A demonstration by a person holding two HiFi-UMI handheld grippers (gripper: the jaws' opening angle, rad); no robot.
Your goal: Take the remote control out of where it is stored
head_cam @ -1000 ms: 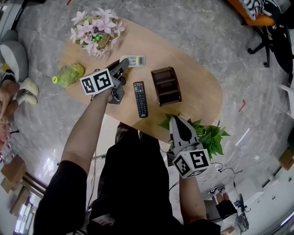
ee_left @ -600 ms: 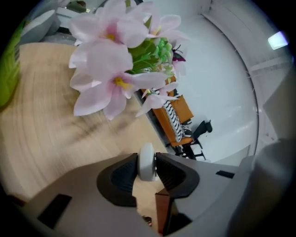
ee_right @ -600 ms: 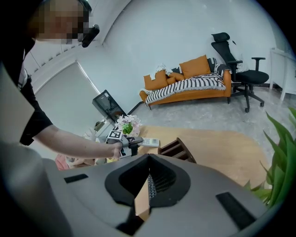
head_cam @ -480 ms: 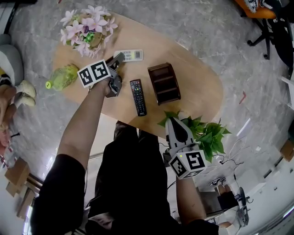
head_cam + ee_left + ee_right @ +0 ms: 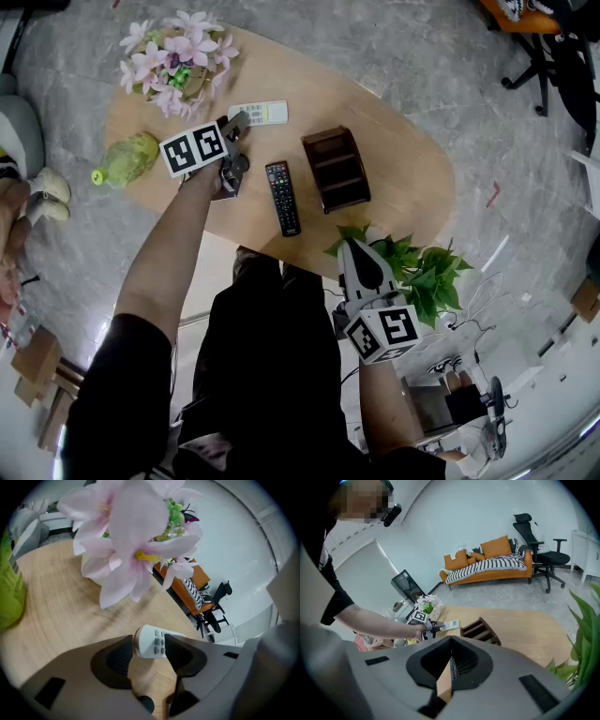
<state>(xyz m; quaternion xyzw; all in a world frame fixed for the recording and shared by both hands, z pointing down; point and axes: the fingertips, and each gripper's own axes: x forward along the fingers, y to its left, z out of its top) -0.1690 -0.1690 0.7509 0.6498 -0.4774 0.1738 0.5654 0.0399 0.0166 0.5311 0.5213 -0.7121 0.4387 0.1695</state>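
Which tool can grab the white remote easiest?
Left, probably. The left tool is right at the white remote; its jaws have just been opening and the remote's end lies between them. The right tool hangs off the table edge by the plant, jaws together.

It is a lounge corner, though whether of an office or a home is unclear. An orange sofa [image 5: 487,557] with a striped throw [image 5: 485,567] stands near an office chair [image 5: 539,543] on a polished stone floor [image 5: 422,56]. An oval wooden table [image 5: 412,178] carries flowers [image 5: 173,56] and a remote [image 5: 282,197] — a leafy plant [image 5: 427,277] beside it.
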